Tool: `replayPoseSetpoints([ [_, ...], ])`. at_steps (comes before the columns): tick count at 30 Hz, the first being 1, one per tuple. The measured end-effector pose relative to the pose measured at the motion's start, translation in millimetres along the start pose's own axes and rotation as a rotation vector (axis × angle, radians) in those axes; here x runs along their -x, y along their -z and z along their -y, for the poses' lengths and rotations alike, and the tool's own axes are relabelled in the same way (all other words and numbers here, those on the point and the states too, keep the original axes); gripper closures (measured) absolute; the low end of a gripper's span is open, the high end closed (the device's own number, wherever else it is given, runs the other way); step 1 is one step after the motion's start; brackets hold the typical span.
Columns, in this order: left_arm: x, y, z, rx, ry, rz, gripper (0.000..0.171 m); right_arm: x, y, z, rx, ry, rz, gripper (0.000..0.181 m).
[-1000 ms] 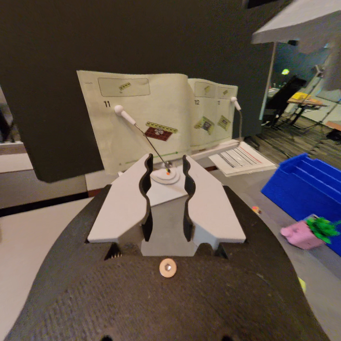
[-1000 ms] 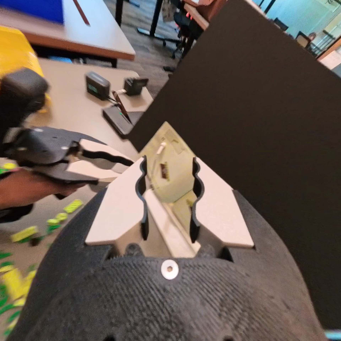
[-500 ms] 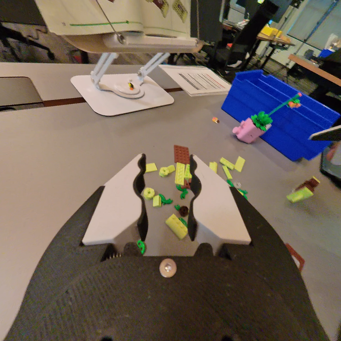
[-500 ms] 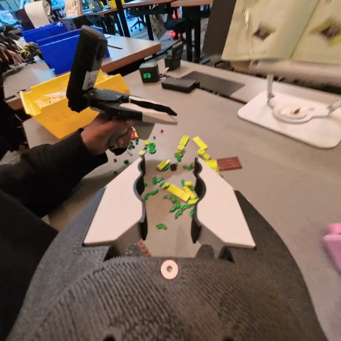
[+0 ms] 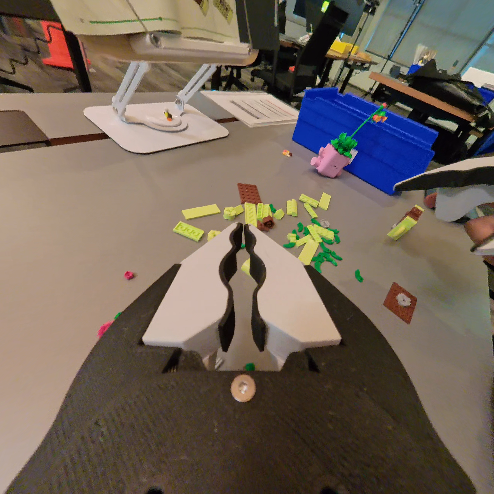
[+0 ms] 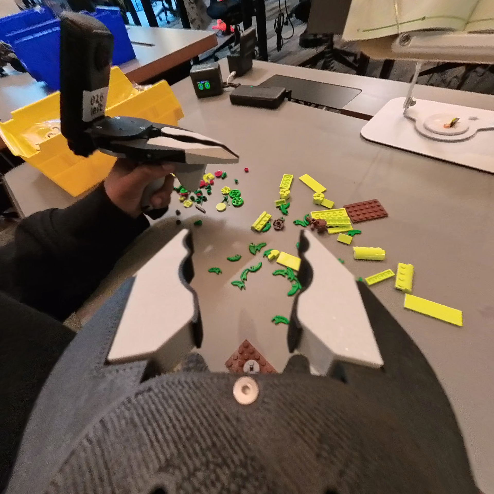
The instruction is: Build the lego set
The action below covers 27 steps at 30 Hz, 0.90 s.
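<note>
The left gripper (image 5: 243, 227) hangs above the table (image 5: 80, 213) with its jaws pressed almost together at the tips, nothing pinched between them. The right gripper (image 6: 244, 235) has its jaws spread wide over loose green leaves (image 6: 251, 272).

The lego pieces lie scattered flat on the table in front of both grippers. A brown plate (image 6: 365, 210) lies with its long axis running left-right in the right wrist view, touching a lime plate (image 6: 330, 214) that lies parallel beside it. In the left wrist view the same brown plate (image 5: 249, 192) points away from the camera. A long smooth lime tile (image 6: 433, 309) lies near the right jaw, apart from the heap. A square brown plate (image 6: 250, 359) with a grey round piece on it sits just under the right gripper's base, one corner pointing forward.

A pink pot (image 5: 330, 160) with green leaves and a slanted stem stands against a blue bin (image 5: 374, 149). A yellow bin (image 6: 66, 149) sits behind the left gripper (image 6: 235, 157). A white stand (image 5: 155, 128) holding an open booklet (image 5: 149, 16) rises at the table's far side, clear of the pieces.
</note>
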<state>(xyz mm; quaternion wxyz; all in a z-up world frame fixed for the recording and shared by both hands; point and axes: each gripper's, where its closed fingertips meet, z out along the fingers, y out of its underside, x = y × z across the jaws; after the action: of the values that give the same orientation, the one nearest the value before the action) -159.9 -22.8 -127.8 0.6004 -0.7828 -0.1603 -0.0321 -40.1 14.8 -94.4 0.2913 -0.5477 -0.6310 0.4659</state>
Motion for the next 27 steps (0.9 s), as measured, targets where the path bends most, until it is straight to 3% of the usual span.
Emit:
replayPoseSetpoints([
  [4, 20.5, 17.0, 2.5, -0.001, -0.033, 0.088, 0.171, -7.6, -8.2, -17.8, 0.069, 0.03, -0.1, 0.135],
  [8, 42.1, 33.4, 13.8, -0.07, 0.02, 0.177, 0.171, -11.0, -15.9, -27.7, 0.101, 0.026, -0.137, 0.153],
  [14, 74.8, 47.7, 6.7, -0.043, 0.049, 0.336, 0.171, -5.9, -32.6, -34.2, 0.088, -0.029, -0.101, 0.172],
  [19, 96.5, 56.6, 3.2, -0.061, 0.082, 0.469, 0.171, -3.3, -43.7, -40.9, 0.106, -0.042, -0.082, 0.181],
  [27, 97.2, 58.1, 5.4, -0.095, 0.108, 0.458, 0.171, -39.3, -23.3, -27.3, 0.053, -0.048, -0.209, 0.171],
])
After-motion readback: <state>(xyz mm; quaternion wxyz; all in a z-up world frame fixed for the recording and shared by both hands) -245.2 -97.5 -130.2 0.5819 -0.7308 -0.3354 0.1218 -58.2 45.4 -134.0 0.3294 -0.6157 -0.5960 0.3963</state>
